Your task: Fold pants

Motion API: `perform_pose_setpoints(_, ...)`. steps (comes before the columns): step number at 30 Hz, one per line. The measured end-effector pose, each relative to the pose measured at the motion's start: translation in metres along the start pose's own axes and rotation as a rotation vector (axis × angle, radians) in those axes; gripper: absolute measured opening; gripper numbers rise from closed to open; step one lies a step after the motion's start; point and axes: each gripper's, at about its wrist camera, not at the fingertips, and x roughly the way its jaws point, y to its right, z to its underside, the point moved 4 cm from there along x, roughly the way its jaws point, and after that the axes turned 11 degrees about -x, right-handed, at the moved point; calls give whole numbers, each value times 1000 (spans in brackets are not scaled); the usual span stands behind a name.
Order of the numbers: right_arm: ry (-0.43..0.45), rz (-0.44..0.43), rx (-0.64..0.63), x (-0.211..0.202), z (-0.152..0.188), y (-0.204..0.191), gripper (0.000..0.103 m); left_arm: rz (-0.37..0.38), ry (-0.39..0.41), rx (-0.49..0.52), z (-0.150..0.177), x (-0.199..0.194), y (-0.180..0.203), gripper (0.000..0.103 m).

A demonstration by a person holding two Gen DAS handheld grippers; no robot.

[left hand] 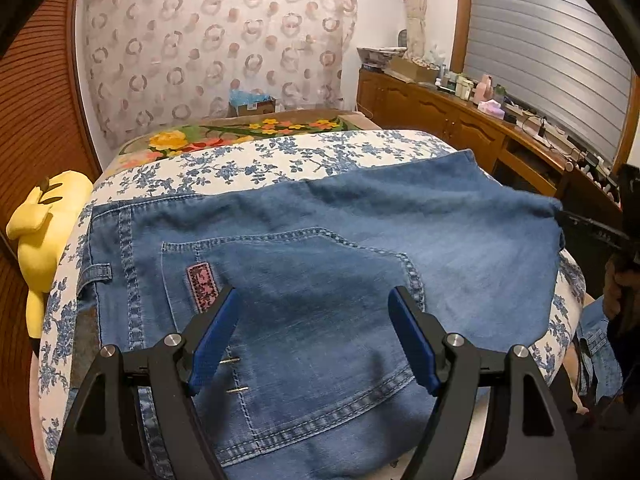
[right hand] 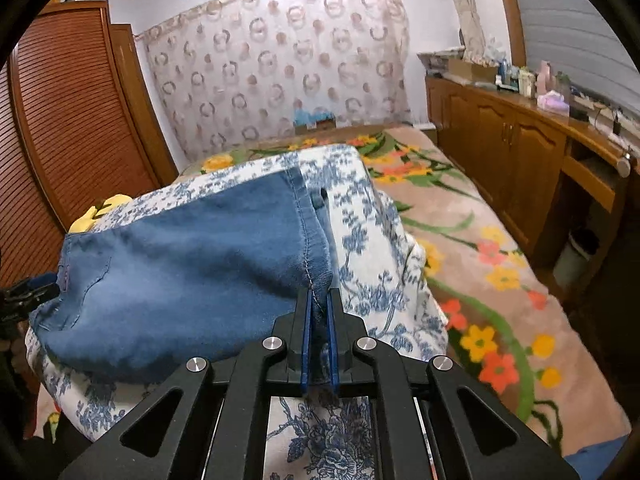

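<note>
Blue denim pants [left hand: 320,240] lie spread over a raised surface covered by a blue-flowered white cloth [left hand: 240,160], back pocket and a pink label [left hand: 202,280] facing up. My left gripper [left hand: 314,302] hovers just above the pocket area, open, nothing between its blue pads. In the right wrist view the pants [right hand: 200,260] reach to my right gripper [right hand: 319,300], which is shut on the hemmed edge of the denim. From the left wrist view the right gripper [left hand: 560,216] shows at the far right edge of the fabric, held by a hand [left hand: 616,288].
A yellow plush toy [left hand: 44,232] sits at the left of the covered surface. A bed with a flowered blanket [right hand: 480,260] lies to the right and behind. A wooden sideboard [right hand: 520,148] with bottles lines the right wall; slatted wardrobe doors [right hand: 72,120] stand at left.
</note>
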Motion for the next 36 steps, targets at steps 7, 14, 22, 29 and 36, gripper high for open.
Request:
perform_pose_setpoints(7,-1,-11,17,-1,-8,-1,7,-1,6,12,0,-4,7,77)
perform_pose_setpoints(14,21,-28,5,5,-22,-6,7,4,17,13,1,-10,8,77)
perform_pose_setpoints(22,98,-126,-85,-3,-60,-57,7,-17,61,0,-3,-32,-3,77)
perform_pose_setpoints(29,179,-278,-250,-16,-106,-149,7,-42,105,-37,-4,-55,-29,77)
perform_pose_setpoints(36,200,-416,-390,-13,-125,-226,7,-72,124,-85,0,-69,-60,77)
